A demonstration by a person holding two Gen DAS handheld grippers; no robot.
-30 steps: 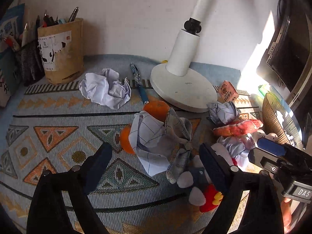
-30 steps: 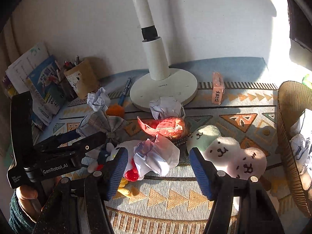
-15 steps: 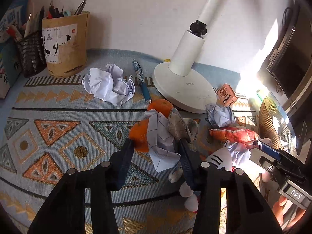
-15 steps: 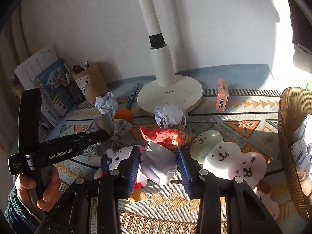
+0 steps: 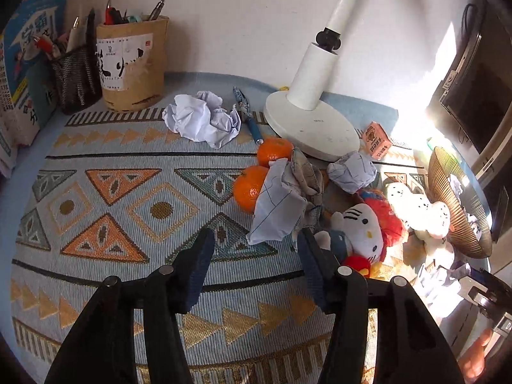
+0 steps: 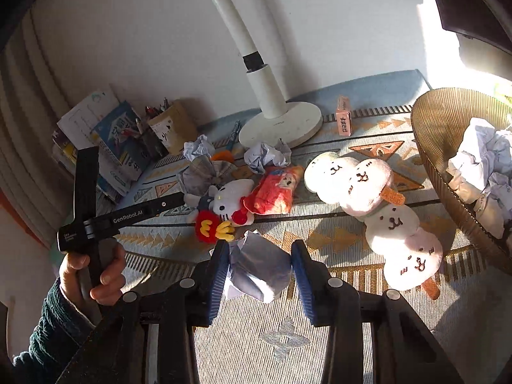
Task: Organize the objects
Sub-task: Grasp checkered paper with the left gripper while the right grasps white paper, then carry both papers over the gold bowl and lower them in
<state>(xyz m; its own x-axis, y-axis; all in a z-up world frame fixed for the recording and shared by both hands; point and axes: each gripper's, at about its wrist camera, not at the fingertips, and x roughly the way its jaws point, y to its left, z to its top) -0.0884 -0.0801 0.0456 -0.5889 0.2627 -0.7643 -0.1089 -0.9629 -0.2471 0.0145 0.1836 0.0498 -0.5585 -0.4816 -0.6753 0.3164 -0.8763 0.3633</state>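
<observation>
A: Which step is this?

B: Clearing crumpled paper into the basket (image 6: 428,147), I'd say. The right gripper (image 6: 260,264) has its blue pads pressed on a paper ball (image 6: 259,267), which sits clear of the mat (image 6: 320,336). The basket stands off to the right and already has several balls in it.

A: And the left gripper (image 5: 254,246)?

B: Its jaws have just been opening, and they now stand partly apart with nothing gripped. A folded lined sheet (image 5: 276,211) lies just ahead of the tips, nearer the right finger, leaning on a grey checked cloth (image 5: 305,176) and two oranges (image 5: 251,188). No pad presses it.

A: So what does the next move call for?

B: For the right one, carrying the ball over the row of white plush bears (image 6: 377,198) and past the basket rim, then letting go above the pile. The grip looks soft, so a loose corner could snag on the rim. The left needs to go forward and bracket the sheet alone, not the cloth behind it.

A: What's hard to make out?

B: Sun glare washes out the right edge of the left view, so the basket and bears there are half lost. The cat plush (image 5: 361,228) covers part of a red toy, and what that toy is I can't tell. Another paper ball (image 5: 201,120) lies near the pen pot (image 5: 132,64), and one more (image 5: 352,171) by the lamp base (image 5: 312,128). The pen (image 5: 248,118) is partly tucked behind the paper.
</observation>
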